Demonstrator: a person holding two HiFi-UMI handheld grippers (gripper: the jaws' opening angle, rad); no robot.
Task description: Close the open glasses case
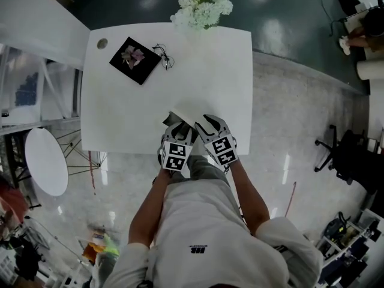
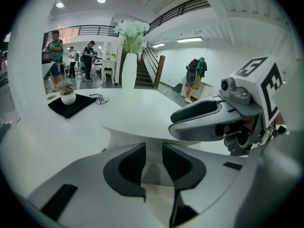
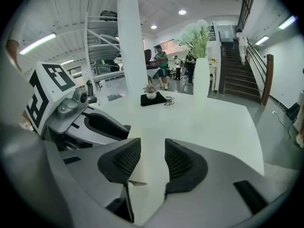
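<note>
The glasses case [image 1: 179, 117] is a pale, flat-folding case that lies at the near edge of the white table [image 1: 138, 110], with a flap raised. My left gripper [image 1: 179, 128] is at its near side and my right gripper [image 1: 210, 123] is right beside it on the right. In the left gripper view the jaws [image 2: 154, 148] stand almost together with the case's flap [image 2: 142, 129] running into the narrow gap. In the right gripper view a cream corner of the case [image 3: 134, 133] sits in the narrow gap of the right gripper [image 3: 153, 158].
At the table's far side lie a black mat with a small pot [image 1: 135, 59], a pair of glasses [image 1: 163, 56] and a vase of white flowers [image 1: 203, 5]. A round white side table [image 1: 45, 161] stands at the left, an office chair [image 1: 339, 155] at the right.
</note>
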